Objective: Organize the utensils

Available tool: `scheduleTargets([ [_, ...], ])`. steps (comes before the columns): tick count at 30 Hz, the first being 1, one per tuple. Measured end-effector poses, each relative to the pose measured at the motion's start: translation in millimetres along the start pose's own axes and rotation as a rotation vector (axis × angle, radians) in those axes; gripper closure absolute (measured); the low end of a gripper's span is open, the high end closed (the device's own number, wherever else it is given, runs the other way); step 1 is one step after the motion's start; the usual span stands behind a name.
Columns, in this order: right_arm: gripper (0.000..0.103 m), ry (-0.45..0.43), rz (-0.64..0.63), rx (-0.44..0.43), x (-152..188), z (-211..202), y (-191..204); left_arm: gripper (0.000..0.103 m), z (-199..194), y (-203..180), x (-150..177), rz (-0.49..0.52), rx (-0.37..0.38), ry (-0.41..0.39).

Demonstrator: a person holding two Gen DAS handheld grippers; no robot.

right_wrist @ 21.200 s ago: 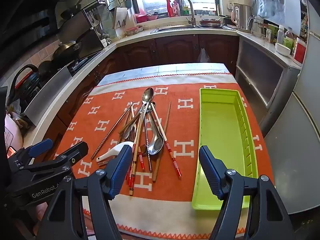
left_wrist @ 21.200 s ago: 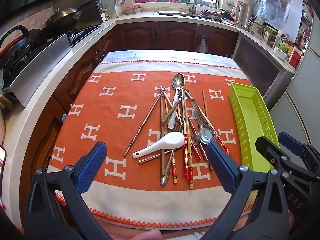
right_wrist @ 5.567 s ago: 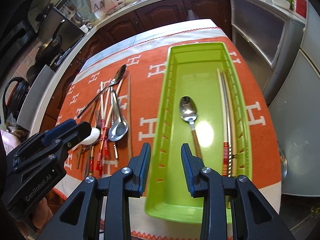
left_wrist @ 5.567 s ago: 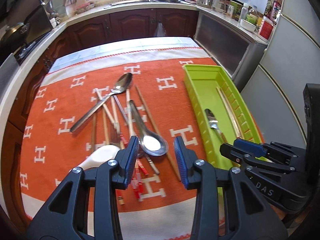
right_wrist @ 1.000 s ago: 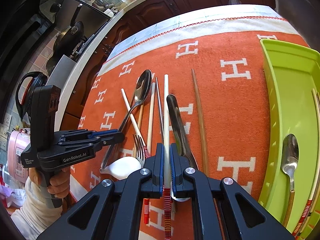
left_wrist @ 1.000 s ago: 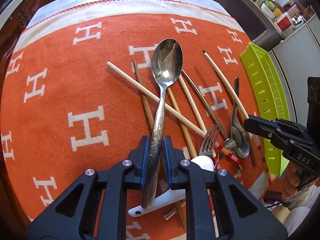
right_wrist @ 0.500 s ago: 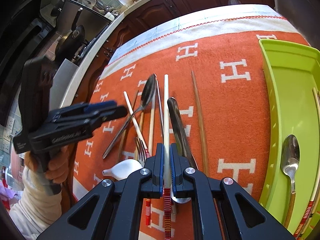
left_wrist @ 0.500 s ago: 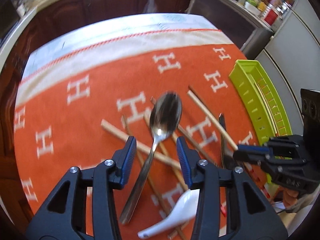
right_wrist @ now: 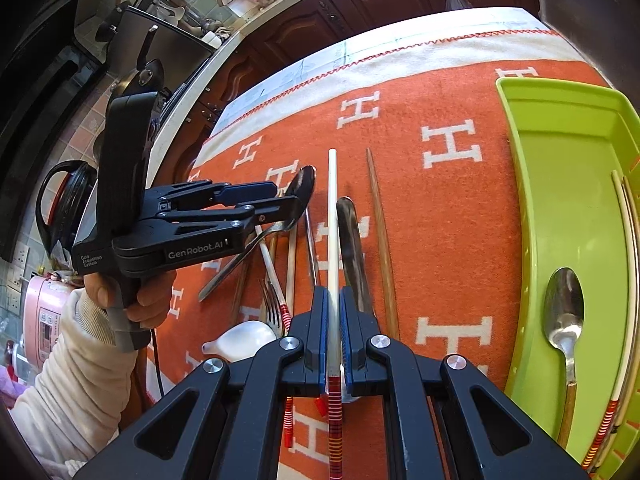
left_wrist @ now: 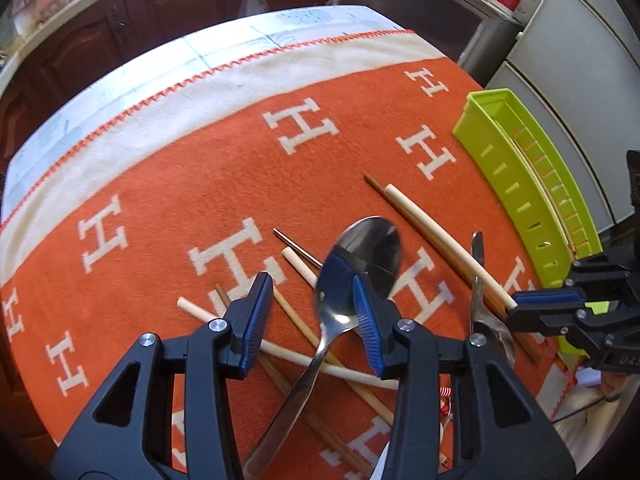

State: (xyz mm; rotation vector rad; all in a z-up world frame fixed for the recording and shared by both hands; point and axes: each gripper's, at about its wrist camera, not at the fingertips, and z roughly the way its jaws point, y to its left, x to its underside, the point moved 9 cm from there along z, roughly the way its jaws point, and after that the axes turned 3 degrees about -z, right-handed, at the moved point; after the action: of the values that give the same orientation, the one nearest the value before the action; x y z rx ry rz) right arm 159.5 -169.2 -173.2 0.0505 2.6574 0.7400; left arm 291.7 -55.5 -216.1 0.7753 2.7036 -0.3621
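My left gripper is open above the pile of utensils; a large steel spoon lies under it, its neck by the right finger. The same gripper and spoon show in the right wrist view. My right gripper is shut on a white chopstick with a red-striped end, and it also shows at the right of the left wrist view. A green tray on the right holds a spoon and two chopsticks.
On the orange cloth lie more chopsticks, a brown chopstick, a second steel spoon, a fork and a white ceramic spoon. Dark cabinets stand behind the table.
My left gripper let go of the large steel spoon, opened wide and rose and tilted forward over it. My right gripper stays shut on the white chopstick.
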Motion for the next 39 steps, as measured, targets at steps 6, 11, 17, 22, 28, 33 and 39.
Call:
scheduleTargets([
  [6, 0.097, 0.007, 0.004, 0.003, 0.3, 3.1, 1.0, 0.074, 0.6, -5.5, 2.1, 0.043, 0.011, -0.013],
  [11, 0.097, 0.012, 0.019, 0.005, 0.2, 6.3, -1.1, 0.084, 1.2, -28.1, 11.3, 0.131, 0.002, 0.003],
  [17, 0.097, 0.006, 0.026, -0.002, -2.0, 10.1, -0.7, 0.084, -0.4, -35.0, 17.9, 0.151, 0.004, 0.044],
  [22, 0.097, 0.011, 0.030, -0.011, -3.1, 17.1, 1.9, 0.083, -1.4, -45.0, 25.9, 0.185, -0.024, 0.049],
  [28, 0.097, -0.004, 0.022, -0.015, -3.9, 13.6, 4.2, 0.103, -2.5, -40.9, 26.5, 0.084, -0.147, 0.074],
  [33, 0.097, -0.012, 0.030, -0.017, -3.0, 9.0, 2.5, 0.103, -6.5, -32.6, 29.1, -0.036, -0.137, 0.123],
  [39, 0.097, -0.023, 0.030, -0.028, -2.0, 0.5, 4.0, 0.103, -13.0, -15.3, 34.6, -0.099, -0.117, 0.111],
])
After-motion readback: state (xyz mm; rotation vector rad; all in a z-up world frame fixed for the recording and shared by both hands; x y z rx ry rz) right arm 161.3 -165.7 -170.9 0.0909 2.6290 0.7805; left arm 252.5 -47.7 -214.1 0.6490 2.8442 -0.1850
